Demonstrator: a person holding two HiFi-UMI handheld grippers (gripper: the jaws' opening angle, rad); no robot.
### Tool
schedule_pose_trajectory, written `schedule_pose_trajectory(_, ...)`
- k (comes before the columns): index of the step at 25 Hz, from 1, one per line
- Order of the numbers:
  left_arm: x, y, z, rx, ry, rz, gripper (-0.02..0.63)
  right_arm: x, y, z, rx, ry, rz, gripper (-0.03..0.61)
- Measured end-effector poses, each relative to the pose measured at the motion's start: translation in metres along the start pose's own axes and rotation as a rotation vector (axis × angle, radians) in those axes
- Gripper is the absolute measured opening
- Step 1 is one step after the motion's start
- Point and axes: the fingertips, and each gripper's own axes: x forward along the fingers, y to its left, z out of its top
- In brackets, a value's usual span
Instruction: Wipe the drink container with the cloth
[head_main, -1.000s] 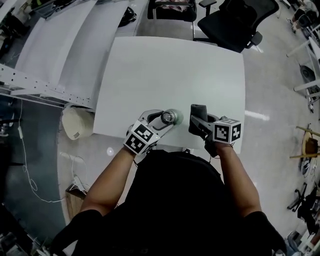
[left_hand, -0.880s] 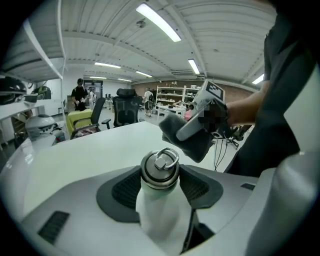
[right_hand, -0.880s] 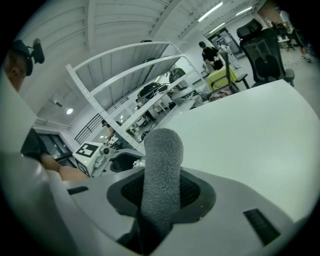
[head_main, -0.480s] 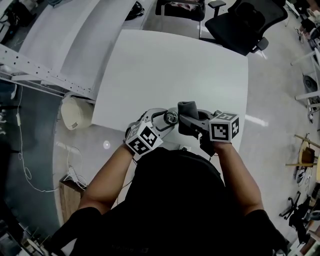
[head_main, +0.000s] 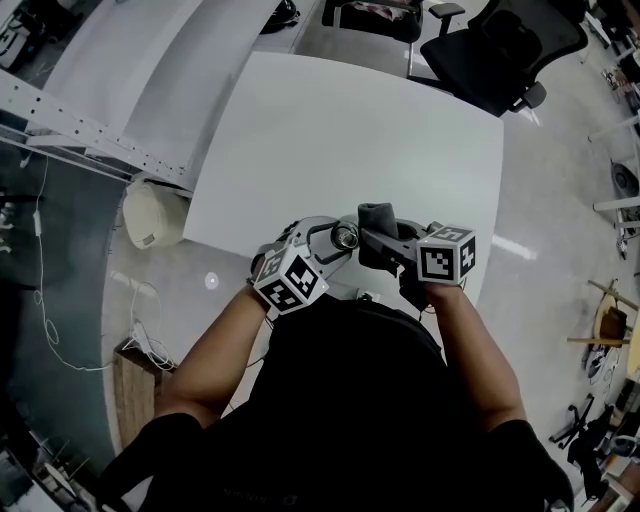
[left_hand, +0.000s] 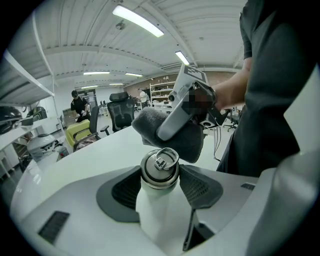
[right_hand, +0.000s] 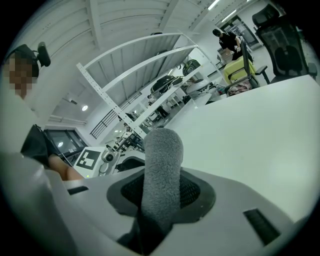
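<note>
The white bench (head_main: 350, 140) fills the middle of the head view. Above its near edge, the left gripper (left_hand: 159, 189) pinches the white drink container (left_hand: 156, 212) just under its metal cap (left_hand: 159, 169). The right gripper (right_hand: 162, 200) pinches the folded grey cloth (right_hand: 161, 160), which is just beside this cap.

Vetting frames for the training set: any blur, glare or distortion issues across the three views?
Head view: heavy barrel distortion, the table edges bow; glare patch on the floor, no motion blur. Left gripper view: black fisheye corners, ceiling lights blown out, bottle cap sharp. Right gripper view: same dark corners, cloth crisp, tabletop washed out near white.
</note>
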Motion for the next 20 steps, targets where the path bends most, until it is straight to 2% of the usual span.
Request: schedule_pose_trajectory(20, -0.005, -0.004, -0.005, 0.054, -0.009, -0.001, 0.25, 0.013, -0.063, -0.017, 0.058, 0.04, -0.065, 0.114)
